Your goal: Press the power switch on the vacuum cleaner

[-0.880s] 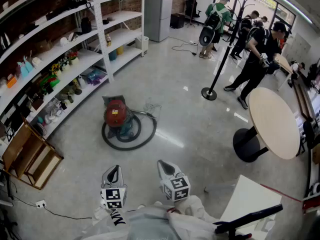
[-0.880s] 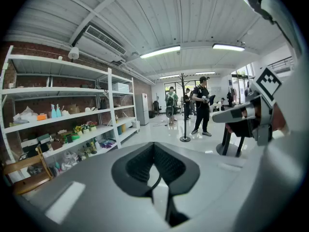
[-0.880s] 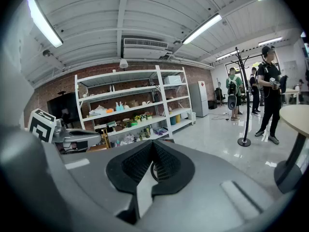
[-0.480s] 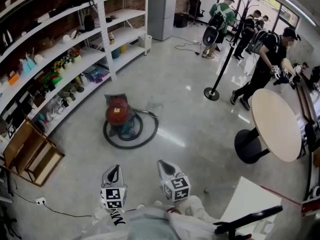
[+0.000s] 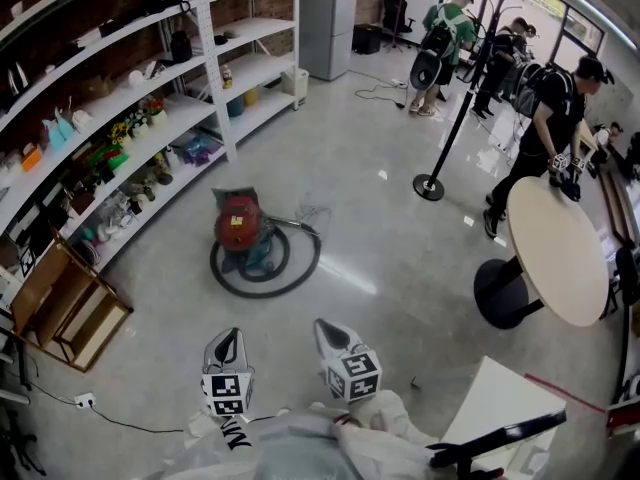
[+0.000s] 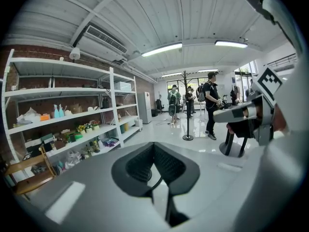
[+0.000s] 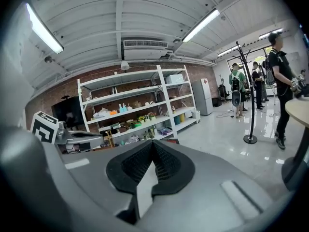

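Note:
A red canister vacuum cleaner (image 5: 238, 223) sits on the grey floor ahead of me in the head view, ringed by its black hose (image 5: 266, 268). Both grippers are held close to my body, well short of it. My left gripper (image 5: 226, 348) is shut and empty, its black pads (image 6: 166, 166) meeting at the tips. My right gripper (image 5: 331, 335) is shut too, holding nothing, and its pads (image 7: 166, 163) touch at the tips. The vacuum does not show in either gripper view. I cannot make out its power switch from here.
White shelving (image 5: 150, 118) full of small goods runs along the left. A wooden crate (image 5: 62, 303) stands at its near end. A round table (image 5: 556, 248) is at the right, a black post stand (image 5: 430, 183) beyond it, and several people (image 5: 555, 118) farther back.
The view has crept forward a little toward the vacuum. A person at the right has walked nearer to the round table. Both grippers keep their pose.

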A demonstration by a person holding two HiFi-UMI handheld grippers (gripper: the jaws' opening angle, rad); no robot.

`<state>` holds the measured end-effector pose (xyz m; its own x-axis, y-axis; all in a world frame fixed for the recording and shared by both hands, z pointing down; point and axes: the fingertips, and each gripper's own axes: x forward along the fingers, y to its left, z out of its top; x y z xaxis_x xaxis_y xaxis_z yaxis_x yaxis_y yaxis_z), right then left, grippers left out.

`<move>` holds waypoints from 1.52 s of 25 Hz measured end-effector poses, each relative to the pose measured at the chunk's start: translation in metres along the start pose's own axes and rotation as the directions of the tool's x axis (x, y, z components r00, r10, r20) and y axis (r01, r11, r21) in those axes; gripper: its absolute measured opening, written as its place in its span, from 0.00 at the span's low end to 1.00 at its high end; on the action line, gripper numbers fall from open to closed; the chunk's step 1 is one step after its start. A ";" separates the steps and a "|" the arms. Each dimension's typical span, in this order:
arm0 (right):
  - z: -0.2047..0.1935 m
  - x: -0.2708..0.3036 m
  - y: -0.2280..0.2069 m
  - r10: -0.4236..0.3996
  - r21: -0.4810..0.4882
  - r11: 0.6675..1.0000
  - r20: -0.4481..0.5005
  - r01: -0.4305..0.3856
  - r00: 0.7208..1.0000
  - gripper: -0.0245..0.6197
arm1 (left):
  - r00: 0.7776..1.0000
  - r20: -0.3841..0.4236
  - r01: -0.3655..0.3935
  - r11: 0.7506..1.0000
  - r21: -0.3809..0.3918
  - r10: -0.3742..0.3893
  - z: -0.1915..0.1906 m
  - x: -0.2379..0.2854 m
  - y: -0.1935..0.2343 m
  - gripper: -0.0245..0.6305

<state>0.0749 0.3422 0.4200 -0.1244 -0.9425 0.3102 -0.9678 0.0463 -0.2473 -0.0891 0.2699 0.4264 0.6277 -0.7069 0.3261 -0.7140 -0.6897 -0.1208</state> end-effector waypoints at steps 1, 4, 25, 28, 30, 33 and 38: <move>0.000 0.000 -0.002 0.002 0.000 1.000 0.001 -0.002 1.000 0.04 | 1.000 -0.001 -0.001 1.000 0.001 0.001 0.000 0.001 -0.002 0.04; -0.001 -0.004 -0.012 0.005 0.003 1.000 0.002 -0.005 1.000 0.04 | 1.000 -0.002 -0.006 1.000 0.001 0.006 0.002 0.006 -0.009 0.04; -0.007 -0.018 -0.039 0.008 0.028 1.000 -0.008 -0.008 1.000 0.04 | 1.000 -0.007 -0.015 1.000 0.016 0.016 0.014 0.020 -0.030 0.04; -0.008 -0.017 -0.038 0.007 0.028 1.000 -0.013 -0.006 1.000 0.04 | 1.000 -0.012 -0.009 1.000 0.016 0.009 0.012 0.019 -0.031 0.04; -0.010 -0.014 -0.036 0.005 0.027 1.000 -0.017 -0.005 1.000 0.04 | 1.000 -0.013 -0.006 1.000 0.016 0.006 0.009 0.020 -0.029 0.04; -0.010 -0.007 -0.034 0.007 0.026 1.000 -0.021 -0.006 1.000 0.04 | 1.000 -0.017 -0.008 1.000 0.012 0.008 0.006 0.022 -0.023 0.04; -0.010 0.006 -0.028 0.021 0.019 1.000 -0.038 -0.021 0.999 0.04 | 1.000 -0.013 -0.029 1.000 0.000 0.029 0.008 0.025 -0.008 0.04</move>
<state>0.0992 0.3388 0.4375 -0.1531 -0.9282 0.3391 -0.9608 0.0596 -0.2708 -0.0651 0.2566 0.4276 0.6030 -0.7243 0.3343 -0.7317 -0.6691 -0.1300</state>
